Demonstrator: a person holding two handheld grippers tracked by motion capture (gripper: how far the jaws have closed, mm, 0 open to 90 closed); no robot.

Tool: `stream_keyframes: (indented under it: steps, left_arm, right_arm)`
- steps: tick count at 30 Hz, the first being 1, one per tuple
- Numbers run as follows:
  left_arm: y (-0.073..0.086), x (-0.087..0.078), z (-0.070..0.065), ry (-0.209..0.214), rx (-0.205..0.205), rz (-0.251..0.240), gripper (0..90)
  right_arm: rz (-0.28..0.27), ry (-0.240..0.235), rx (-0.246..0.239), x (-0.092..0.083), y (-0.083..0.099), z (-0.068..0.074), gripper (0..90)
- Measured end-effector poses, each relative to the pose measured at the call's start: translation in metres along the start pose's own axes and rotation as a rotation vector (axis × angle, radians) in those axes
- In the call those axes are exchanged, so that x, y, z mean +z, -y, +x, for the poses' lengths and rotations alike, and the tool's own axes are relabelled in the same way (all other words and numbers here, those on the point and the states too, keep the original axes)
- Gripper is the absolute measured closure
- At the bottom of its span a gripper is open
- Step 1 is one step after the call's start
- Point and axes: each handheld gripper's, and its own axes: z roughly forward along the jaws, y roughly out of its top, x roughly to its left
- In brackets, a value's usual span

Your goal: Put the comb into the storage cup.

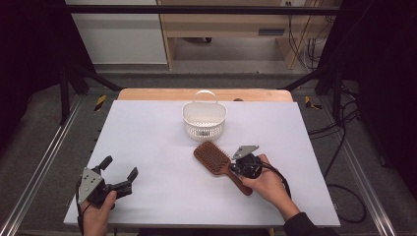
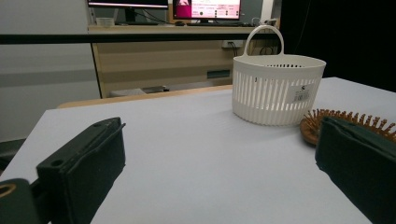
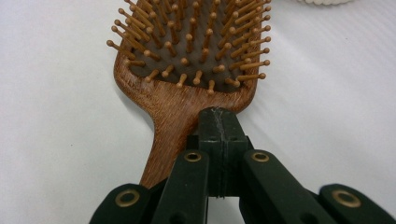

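A wooden paddle hairbrush [image 1: 212, 158] lies bristles up on the white table, just in front of a white slotted basket [image 1: 204, 120] with a handle. My right gripper [image 1: 234, 167] sits over the brush's handle, near where it widens into the head. In the right gripper view the brush [image 3: 187, 51] runs away from the jaws, and my right gripper [image 3: 217, 116] is shut, pad against pad, with the handle passing beneath and to the left. My left gripper [image 1: 119, 168] rests open at the front left, holding nothing. Its own view shows the left gripper [image 2: 219, 135], the basket [image 2: 275, 91] and the brush's bristles [image 2: 345, 119].
The white table top [image 1: 147, 128] has bare room at the left and the right. A wooden strip edges its far side. Black frame rails stand around the table, and cables lie on the floor at the right.
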Motion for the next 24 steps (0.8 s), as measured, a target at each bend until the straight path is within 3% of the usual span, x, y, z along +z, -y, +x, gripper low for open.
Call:
stream_keyframes:
  steps: [6,9,12,14,15,18,24]
  left_arm:
    - [0.0,0.0,0.001,-0.004,-0.001,0.001,1.6]
    - [0.0,0.0,0.001,-0.003,-0.004,0.001,1.6]
    - [0.0,0.0,0.0,-0.003,0.002,0.002,1.5]
    - [0.0,0.0,0.0,-0.003,0.003,0.003,1.5]
    - [0.0,0.0,0.0,-0.003,0.003,0.003,1.6]
    - [0.0,0.001,0.0,-0.002,0.005,0.007,1.6]
    - [0.0,0.001,0.0,-0.003,0.006,0.008,1.5]
  right_arm:
    - [-0.009,0.001,0.022,-0.003,0.0,0.0,86.5]
    - [-0.029,-0.003,0.072,-0.012,-0.001,0.001,78.6]
    - [-0.023,0.001,0.114,-0.019,-0.002,0.005,62.1]
    - [-0.02,-0.002,0.132,-0.024,-0.003,0.007,51.7]
    - [-0.02,-0.002,0.132,-0.024,-0.003,0.007,51.7]
    - [0.008,-0.008,0.153,-0.027,-0.004,0.011,34.7]
    - [0.061,-0.005,0.136,-0.022,-0.005,0.022,11.0]
